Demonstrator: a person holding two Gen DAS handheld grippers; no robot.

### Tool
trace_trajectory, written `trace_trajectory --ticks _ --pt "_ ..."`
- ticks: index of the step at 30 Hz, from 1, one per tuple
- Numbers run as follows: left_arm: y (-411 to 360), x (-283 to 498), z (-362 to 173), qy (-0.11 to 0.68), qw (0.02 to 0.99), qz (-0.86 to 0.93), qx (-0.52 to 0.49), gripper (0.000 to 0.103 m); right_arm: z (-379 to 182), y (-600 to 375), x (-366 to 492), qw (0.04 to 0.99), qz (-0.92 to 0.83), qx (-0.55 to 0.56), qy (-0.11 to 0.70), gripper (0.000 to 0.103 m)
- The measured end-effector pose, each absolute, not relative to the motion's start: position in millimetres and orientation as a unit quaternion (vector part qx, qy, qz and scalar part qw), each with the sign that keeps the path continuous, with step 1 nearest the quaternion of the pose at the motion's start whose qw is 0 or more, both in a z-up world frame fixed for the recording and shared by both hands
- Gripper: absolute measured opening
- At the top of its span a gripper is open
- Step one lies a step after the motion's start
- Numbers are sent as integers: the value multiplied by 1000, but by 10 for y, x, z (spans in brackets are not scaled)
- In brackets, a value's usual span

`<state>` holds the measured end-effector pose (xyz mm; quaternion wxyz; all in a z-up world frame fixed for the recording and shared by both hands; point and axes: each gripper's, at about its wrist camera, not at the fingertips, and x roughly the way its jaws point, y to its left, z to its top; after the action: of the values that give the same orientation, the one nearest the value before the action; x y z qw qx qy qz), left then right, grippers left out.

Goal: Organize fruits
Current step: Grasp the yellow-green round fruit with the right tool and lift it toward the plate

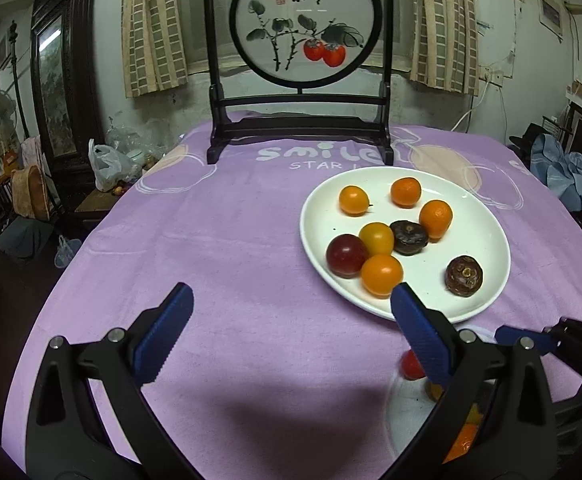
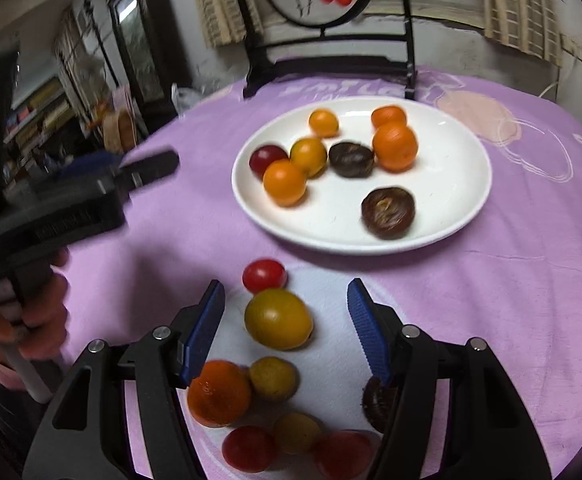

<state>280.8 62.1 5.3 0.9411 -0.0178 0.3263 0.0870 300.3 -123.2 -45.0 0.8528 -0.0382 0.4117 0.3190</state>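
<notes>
A white plate [image 1: 487,216] [image 2: 459,168] on the purple cloth holds several orange and yellow fruits, a dark red tomato [image 1: 346,255] [image 2: 266,159] and two brown fruits [image 1: 464,275] [image 2: 388,212]. My left gripper [image 1: 291,304] is open and empty, left of the plate's near edge. My right gripper [image 2: 286,300] is open over a near pile of loose fruit: a yellow tomato [image 2: 278,318] lies between its fingers, untouched, with a red tomato [image 2: 264,275] beyond and an orange fruit [image 2: 219,394] nearer. The right gripper also shows in the left wrist view [image 1: 531,338].
A dark wooden stand with a round painted screen [image 1: 305,20] stands at the table's far side. The left gripper and the hand holding it [image 2: 43,320] are at the left in the right wrist view. Furniture and bags crowd the floor to the left of the table.
</notes>
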Motion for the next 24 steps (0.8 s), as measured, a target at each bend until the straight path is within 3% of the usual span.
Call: trace_trajectory --ticks 9,14,24 --pt "739 2801 79 334 937 76 -62 101 -656 -1104 3032 839 315 -60 439 64" --pt "741 2812 69 336 937 72 -65 101 -708 -1106 3078 829 324 -42 454 43" --pt "614 2899 -61 384 921 7 -73 100 -296 -1742 3170 868 282 88 399 42"
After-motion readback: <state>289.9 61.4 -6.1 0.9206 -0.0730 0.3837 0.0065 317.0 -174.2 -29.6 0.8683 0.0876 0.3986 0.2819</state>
